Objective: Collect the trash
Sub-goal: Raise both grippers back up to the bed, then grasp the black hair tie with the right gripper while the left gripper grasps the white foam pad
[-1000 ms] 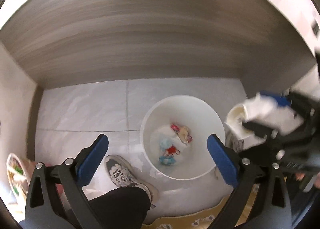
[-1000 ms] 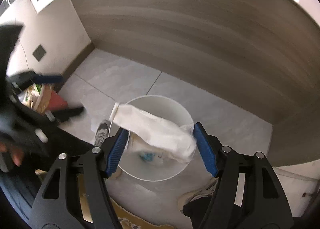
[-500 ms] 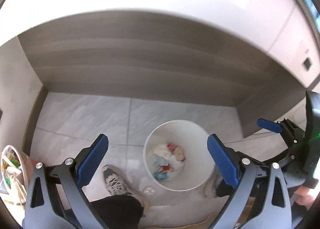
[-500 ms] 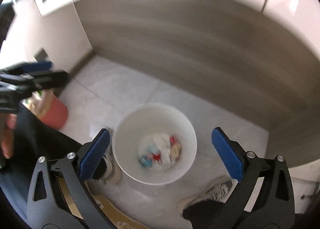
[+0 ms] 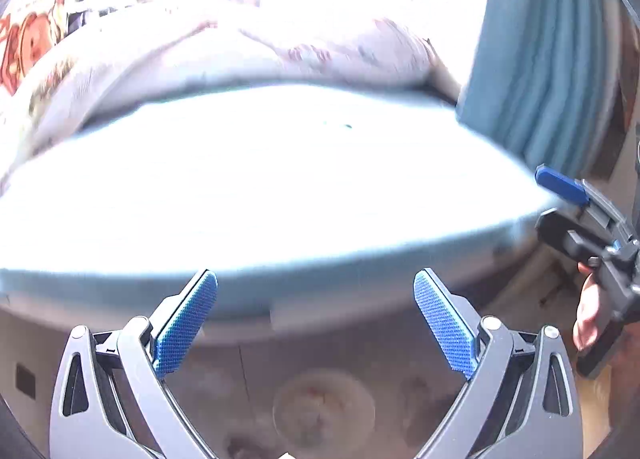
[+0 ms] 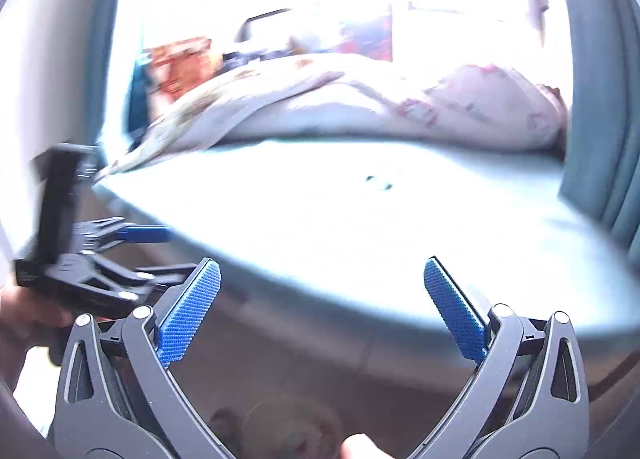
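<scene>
The left gripper (image 5: 316,323), black-framed with blue textured pads, is spread wide with nothing between its fingers; the right gripper (image 6: 322,309), of the same build, also stands released and bare, its jaws having just been opening, with nothing between them. Both views are blurred and face a broad, glaring white tabletop (image 5: 260,187) whose pale rounded edge runs across the frame; beyond it lies a rumpled pale quilt with pink print (image 5: 248,55), and a teal pleated curtain (image 5: 536,59) hangs at the right. Below the table edge, on the dim floor, the round white trash bin (image 5: 324,407) shows only as a faint smeared disc between the left fingers (its contents are reddish flecks, too blurred to name); the right wrist view catches the same bin at its lower edge (image 6: 292,435). A hand (image 5: 588,315) grips the right gripper's handle at the far right of the left view.
</scene>
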### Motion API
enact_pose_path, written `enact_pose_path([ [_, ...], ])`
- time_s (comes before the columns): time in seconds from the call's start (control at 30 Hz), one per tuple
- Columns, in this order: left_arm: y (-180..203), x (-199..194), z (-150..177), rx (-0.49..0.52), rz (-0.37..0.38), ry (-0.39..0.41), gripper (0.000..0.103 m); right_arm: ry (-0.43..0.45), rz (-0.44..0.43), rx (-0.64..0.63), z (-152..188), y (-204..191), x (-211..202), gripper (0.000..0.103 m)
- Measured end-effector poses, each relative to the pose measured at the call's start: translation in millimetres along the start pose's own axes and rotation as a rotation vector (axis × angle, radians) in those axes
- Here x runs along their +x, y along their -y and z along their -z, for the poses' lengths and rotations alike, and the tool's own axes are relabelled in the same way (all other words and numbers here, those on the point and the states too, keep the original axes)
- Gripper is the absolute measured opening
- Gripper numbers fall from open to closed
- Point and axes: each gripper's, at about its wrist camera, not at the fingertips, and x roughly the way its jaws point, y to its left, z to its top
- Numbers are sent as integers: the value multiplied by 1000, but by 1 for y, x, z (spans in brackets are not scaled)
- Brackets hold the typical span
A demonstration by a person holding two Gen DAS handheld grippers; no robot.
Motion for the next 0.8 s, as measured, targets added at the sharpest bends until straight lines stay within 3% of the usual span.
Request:
enact_pose_path([
  [0.1,-7,28,-55,6,-95,26,97,-65,12,49,-44,34,51,98],
  [0.23,-26,82,-109,-6,-52,-3,97,-226,-31,46,-83,63,133,98],
  [0.3,-34,115,-137,-34,-22,-51,97,-299,4,57,-91,74,175,98],
  [0.37,-48,143,-150,-76,-47,-94,97,-350,14,101,-90,82,212,98],
  [0.47,-66,173,-162,-110,-23,-148,97,-441,50,82,-88,88,254,98],
  [0.53,-68,186,-167,-97,-18,-166,97,-483,84,26,-82,88,272,98],
  [0.63,-68,201,-167,-57,-46,-178,97,-500,68,20,-80,85,291,97],
  [0.7,-71,208,-166,-53,-55,-192,97,-499,75,3,-79,81,300,92],
  [0.8,-79,217,-167,-99,-11,-220,97,-479,34,-31,-85,72,297,64],
])
